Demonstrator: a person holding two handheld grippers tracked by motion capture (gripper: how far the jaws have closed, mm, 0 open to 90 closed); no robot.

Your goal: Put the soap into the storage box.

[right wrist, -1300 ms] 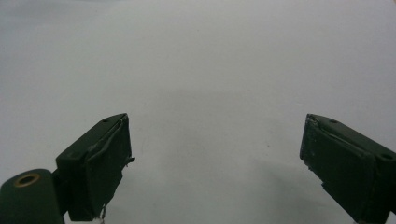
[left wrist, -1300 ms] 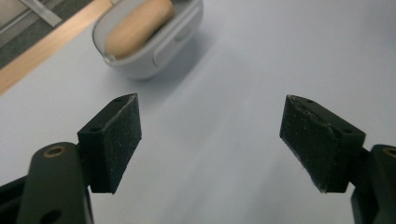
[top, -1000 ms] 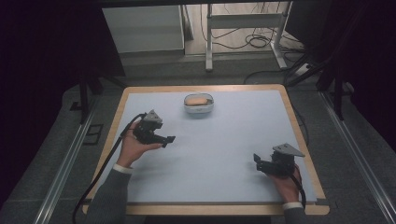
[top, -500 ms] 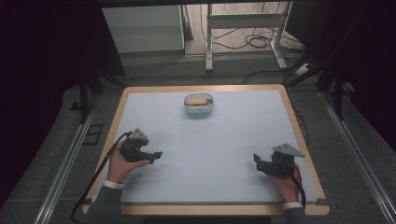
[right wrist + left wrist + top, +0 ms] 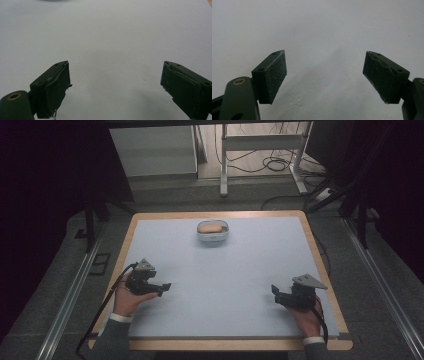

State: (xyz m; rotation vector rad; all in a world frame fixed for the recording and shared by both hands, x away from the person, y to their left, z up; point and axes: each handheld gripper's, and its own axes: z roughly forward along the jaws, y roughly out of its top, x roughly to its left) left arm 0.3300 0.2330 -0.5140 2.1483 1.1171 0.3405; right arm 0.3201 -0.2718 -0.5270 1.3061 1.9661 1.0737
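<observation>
Worktop: pale blue-grey sheet on a light wooden-edged worktop (image 5: 320,265), lit against a dark room.
Bowl: small round clear bowl (image 5: 213,232) holding a tan oblong piece, at the far middle of the worktop, well apart from both grippers.
Left gripper: left gripper (image 5: 162,287) in the person's left hand (image 5: 127,301) near the worktop's left edge, low over the sheet, jaws pointing toward the middle. Its own view shows the left gripper (image 5: 324,75) with jaws spread wide, bare sheet between the pads. The jaws have just been opening, with nothing between them.
Right gripper: right gripper (image 5: 274,292) in the right hand (image 5: 306,314) near the right front corner, jaws pointing left; in its own view the right gripper (image 5: 115,85) stands spread over bare sheet.
In the way: open sheet lies between each gripper and the bowl.
Surroundings: black cable (image 5: 100,305) trailing from the left gripper over the worktop's edge; white metal frame (image 5: 260,142) and loose cables on the floor beyond.
Change: a second ago the left gripper was farther out and nearer the bowl; it has drawn back toward the person and sunk. The right gripper and the bowl have kept their places.
</observation>
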